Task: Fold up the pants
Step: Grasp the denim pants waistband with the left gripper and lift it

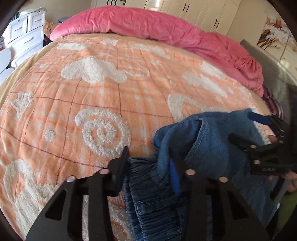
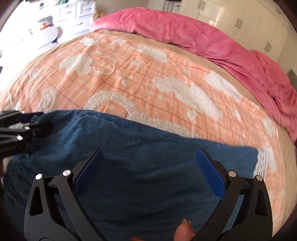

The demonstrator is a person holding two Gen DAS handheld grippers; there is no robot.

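Blue denim pants (image 1: 204, 152) lie bunched at the near edge of the bed, their elastic waistband (image 1: 148, 191) toward me. My left gripper (image 1: 150, 163) is open, its jaws standing either side of the waistband fabric. In the right wrist view the pants (image 2: 141, 166) lie spread flat under my right gripper (image 2: 148, 166), which is open wide just above the cloth. The right gripper also shows in the left wrist view (image 1: 259, 133) at the right, over the pants. The left gripper shows at the left edge of the right wrist view (image 2: 29, 122).
The bed carries an orange blanket (image 1: 104, 92) with white fluffy shapes. A pink duvet (image 1: 148, 24) is piled along the far side. White drawers (image 1: 24, 33) stand at the far left, wardrobes (image 1: 213, 14) behind the bed.
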